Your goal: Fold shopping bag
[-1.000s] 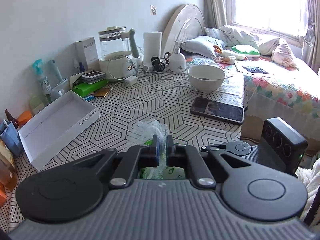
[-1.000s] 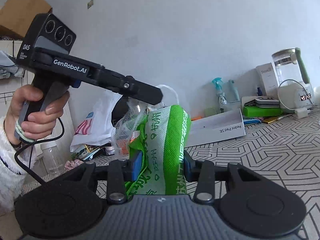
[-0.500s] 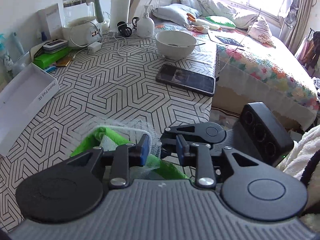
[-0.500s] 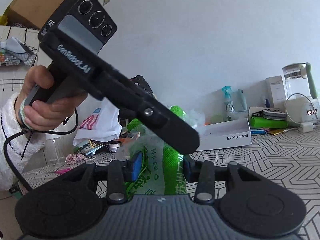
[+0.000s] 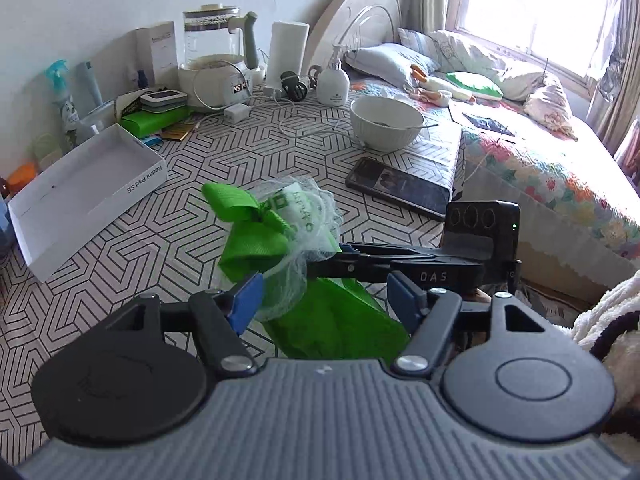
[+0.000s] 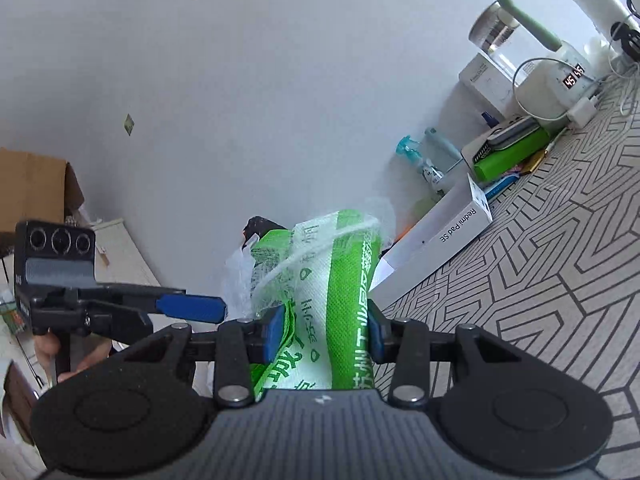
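**Shopping bag bunched in mid-air, not yet a tidy fold**

Shopping bag (image 5: pixel 256 248), green and white with a bit of white netting round it, is gathered into a thick, narrow bundle and held up above the patterned worktop (image 5: pixel 160 208), not lying on it. The right gripper (image 6: pixel 322 334) has its blue pads pressed against both sides of the bundle, partly closed and clamping it. The left gripper (image 5: pixel 322 294) stands wide apart; the fabric hangs between its fingers, but neither pad seems to press on it, so I judge it holds nothing.

By my reckoning the bag is well compacted: the width is already gathered in. Yet the top end looks crumpled and knotted-looking rather than flat, and the netting trails loose. What seems left is tidying that end and setting the bundle down. Whether it counts as finished, I can't say from here.
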Available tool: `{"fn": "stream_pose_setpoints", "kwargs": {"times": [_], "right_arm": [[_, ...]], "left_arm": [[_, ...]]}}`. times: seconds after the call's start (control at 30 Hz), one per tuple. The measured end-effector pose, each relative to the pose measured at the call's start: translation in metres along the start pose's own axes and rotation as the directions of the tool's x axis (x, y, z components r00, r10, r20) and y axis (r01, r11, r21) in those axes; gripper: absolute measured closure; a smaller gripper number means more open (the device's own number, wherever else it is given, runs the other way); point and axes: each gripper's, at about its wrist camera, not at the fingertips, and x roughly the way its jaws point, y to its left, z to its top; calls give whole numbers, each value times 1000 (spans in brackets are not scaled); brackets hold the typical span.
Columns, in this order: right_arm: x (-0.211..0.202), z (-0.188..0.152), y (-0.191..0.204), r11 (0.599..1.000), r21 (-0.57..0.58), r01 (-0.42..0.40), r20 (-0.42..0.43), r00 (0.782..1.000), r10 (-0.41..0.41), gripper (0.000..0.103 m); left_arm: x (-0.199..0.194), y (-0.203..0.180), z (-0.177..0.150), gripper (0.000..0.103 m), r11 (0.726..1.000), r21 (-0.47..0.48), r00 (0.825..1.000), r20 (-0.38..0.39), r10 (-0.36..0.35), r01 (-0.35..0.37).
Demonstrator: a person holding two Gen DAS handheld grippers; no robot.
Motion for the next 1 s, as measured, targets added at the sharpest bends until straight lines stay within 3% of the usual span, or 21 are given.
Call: {"fn": "stream_pose_setpoints", "kwargs": {"times": [0.13, 0.23, 0.33, 0.5, 0.63, 0.8, 0.9, 1.0], "right_arm": [[-3, 5, -5, 997, -3, -75, 15, 997, 75, 62], [-2, 7, -9, 985, 22, -174, 19, 985, 173, 61], [-7, 8, -5, 972, -44, -231, 2, 973, 232, 62], [-22, 7, 5, 930, -134, -343, -22, 939, 343, 61], [-28, 9, 7, 918, -165, -360, -46, 933, 357, 61], [-29, 10, 0, 899, -123, -421, -64, 907, 416, 61], [-23, 11, -2, 886, -111, -451, -79, 892, 445, 61], [-18, 11, -1, 875, -96, -475, -93, 879, 467, 61]], "left_arm": [[-20, 24, 7, 32, 994, -110, 994, 102, 28, -17], [-30, 50, 10, 32, 972, -231, 984, 179, 4, 38], [-39, 59, 15, 32, 977, -205, 971, 239, -5, 55], [-25, 70, 11, 33, 963, -222, 963, 252, -92, 150], [-13, 78, 8, 34, 944, -238, 951, 261, -165, 229], [3, 88, 4, 32, 910, -257, 928, 272, -254, 325], [-1, 79, -6, 31, 928, -199, 921, 301, -248, 315], [0, 82, -6, 31, 923, -197, 917, 297, -265, 330]]}}
